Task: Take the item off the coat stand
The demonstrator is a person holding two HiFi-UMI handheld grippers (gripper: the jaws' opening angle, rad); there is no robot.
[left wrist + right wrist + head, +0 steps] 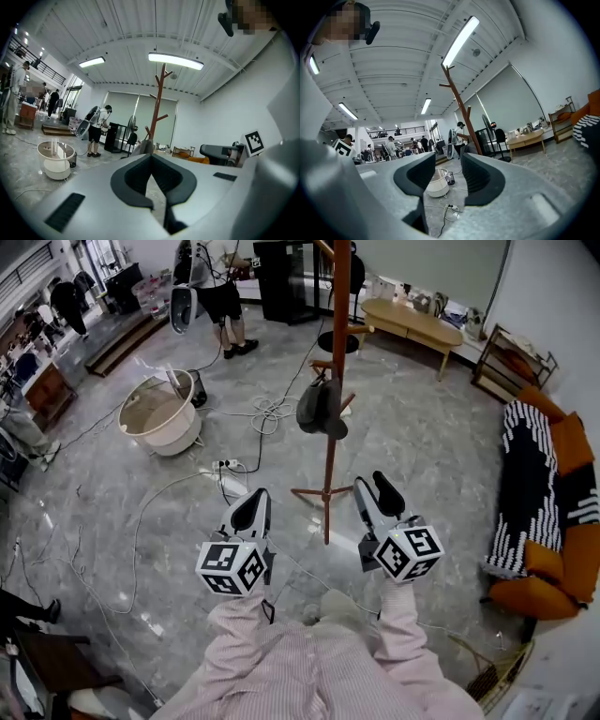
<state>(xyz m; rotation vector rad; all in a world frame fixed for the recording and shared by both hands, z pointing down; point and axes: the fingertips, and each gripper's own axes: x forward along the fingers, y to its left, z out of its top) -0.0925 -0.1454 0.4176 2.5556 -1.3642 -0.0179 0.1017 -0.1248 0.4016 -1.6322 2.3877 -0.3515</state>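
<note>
One dark grey hat (320, 410), limp on reddish-brown coat stand (338, 315).

floor: grey marble (141, 484) | orange sofa (567, 456) right | ceiling strip lights (176, 60)

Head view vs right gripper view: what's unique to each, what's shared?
Head view only: the person's pink sleeves, the coat stand's feet, the marker cube on the right gripper. Right gripper view only: the ceiling light strips, the stand's top, and its own jaws standing apart with nothing held between. Both: the coat stand's pole, white tub, low wooden table, orange sofa.
</note>
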